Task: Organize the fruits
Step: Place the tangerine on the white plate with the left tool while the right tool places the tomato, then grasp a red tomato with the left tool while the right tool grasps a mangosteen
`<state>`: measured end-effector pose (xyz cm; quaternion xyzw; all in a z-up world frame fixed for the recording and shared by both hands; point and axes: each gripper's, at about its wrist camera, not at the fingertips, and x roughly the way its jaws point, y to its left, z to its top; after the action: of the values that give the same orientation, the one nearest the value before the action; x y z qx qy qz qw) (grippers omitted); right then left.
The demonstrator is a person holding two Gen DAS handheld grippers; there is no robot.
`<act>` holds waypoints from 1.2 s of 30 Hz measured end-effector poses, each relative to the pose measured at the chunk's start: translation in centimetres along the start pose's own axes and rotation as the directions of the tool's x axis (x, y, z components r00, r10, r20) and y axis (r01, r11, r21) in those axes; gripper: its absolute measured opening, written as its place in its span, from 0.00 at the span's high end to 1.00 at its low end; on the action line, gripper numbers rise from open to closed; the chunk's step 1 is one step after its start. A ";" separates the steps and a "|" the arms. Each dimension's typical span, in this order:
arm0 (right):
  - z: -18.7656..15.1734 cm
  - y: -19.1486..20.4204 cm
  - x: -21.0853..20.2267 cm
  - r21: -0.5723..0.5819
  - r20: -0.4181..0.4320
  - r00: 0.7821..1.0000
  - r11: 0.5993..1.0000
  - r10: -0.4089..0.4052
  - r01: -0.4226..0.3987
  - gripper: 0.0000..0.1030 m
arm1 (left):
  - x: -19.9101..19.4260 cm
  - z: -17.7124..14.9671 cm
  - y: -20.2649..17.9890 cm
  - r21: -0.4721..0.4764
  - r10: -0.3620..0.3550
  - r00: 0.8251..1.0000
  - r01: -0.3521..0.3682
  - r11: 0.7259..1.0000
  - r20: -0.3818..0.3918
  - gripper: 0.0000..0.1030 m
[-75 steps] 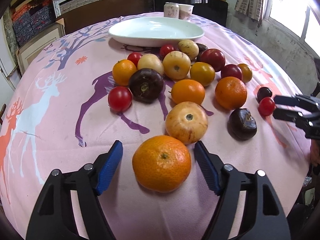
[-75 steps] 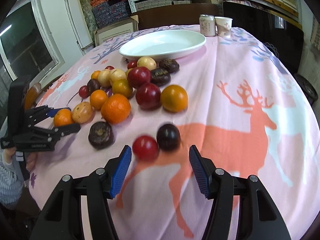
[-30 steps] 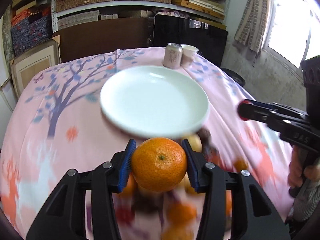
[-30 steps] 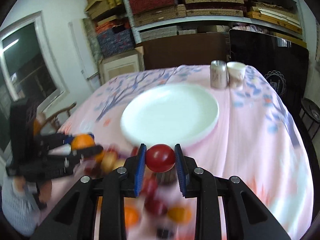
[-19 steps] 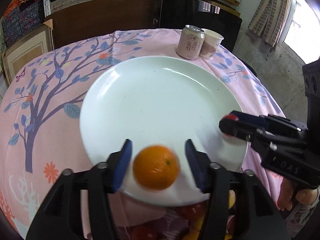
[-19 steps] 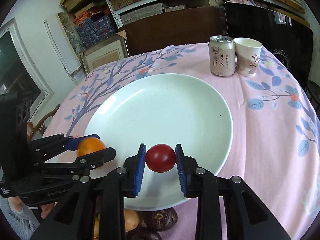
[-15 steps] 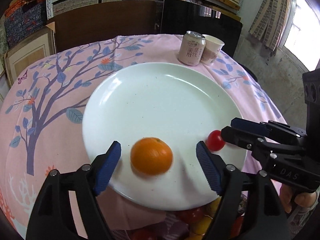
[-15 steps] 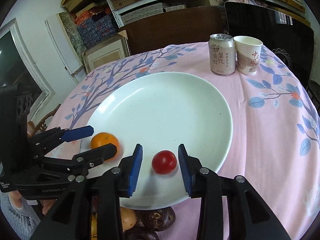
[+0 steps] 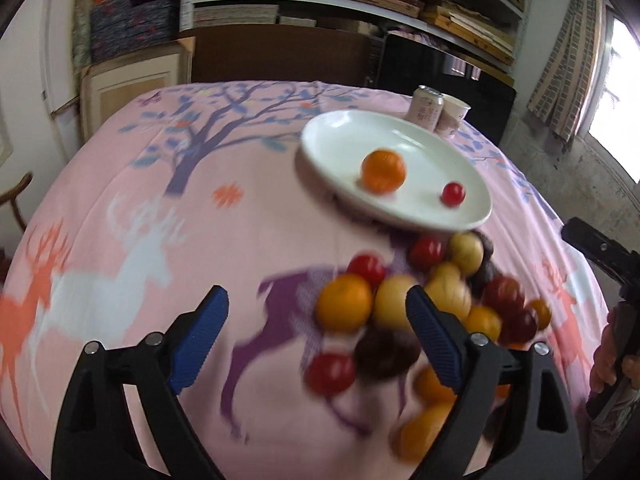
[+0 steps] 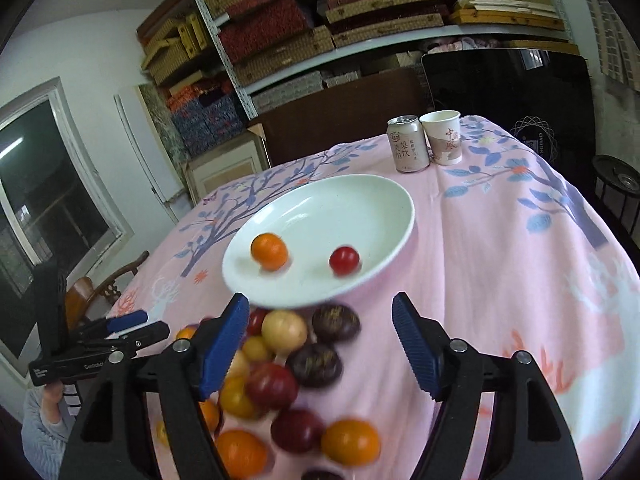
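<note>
The right wrist view alone shows the printed drink can (image 10: 407, 144) and the paper cup (image 10: 443, 137) clearly, standing side by side in the upper middle of the frame beyond the white plate (image 10: 384, 196), and it catches the other tool at the lower left edge with a light sleeve (image 10: 44, 420) below it. The left wrist view alone shows the broad pink tablecloth (image 9: 256, 216) with its tree and deer prints across the left half, and a hand (image 9: 612, 360) gripping a black handle at the right edge. The left gripper (image 9: 316, 336) has its blue pads spread wide and still parting, with only cloth and blurred fruit behind the gap, nothing pinched. The right gripper (image 10: 320, 340) is likewise wide and still opening, empty. On the plate lie an orange (image 10: 269, 251), round and bright, towards the left, and a small glossy red tomato (image 10: 344, 260) to its right, apart from each other. The pile of fruit (image 10: 280, 384) sits on the cloth just below the plate's near rim: yellow, orange, red and dark purple pieces, motion-blurred.
</note>
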<state>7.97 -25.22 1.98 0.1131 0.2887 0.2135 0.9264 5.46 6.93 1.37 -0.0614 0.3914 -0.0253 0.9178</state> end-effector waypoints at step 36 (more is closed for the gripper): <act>-5.6 -2.4 -3.1 0.126 -0.060 0.996 0.990 0.064 -0.056 0.05 | 2.1 -2.8 -0.8 0.078 -0.045 0.995 0.052 0.996 -0.084 0.65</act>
<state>3.25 -28.26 -1.84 0.1722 0.3274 0.2264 0.9011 4.87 5.71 -1.96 -0.0328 0.4258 -0.0659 0.9018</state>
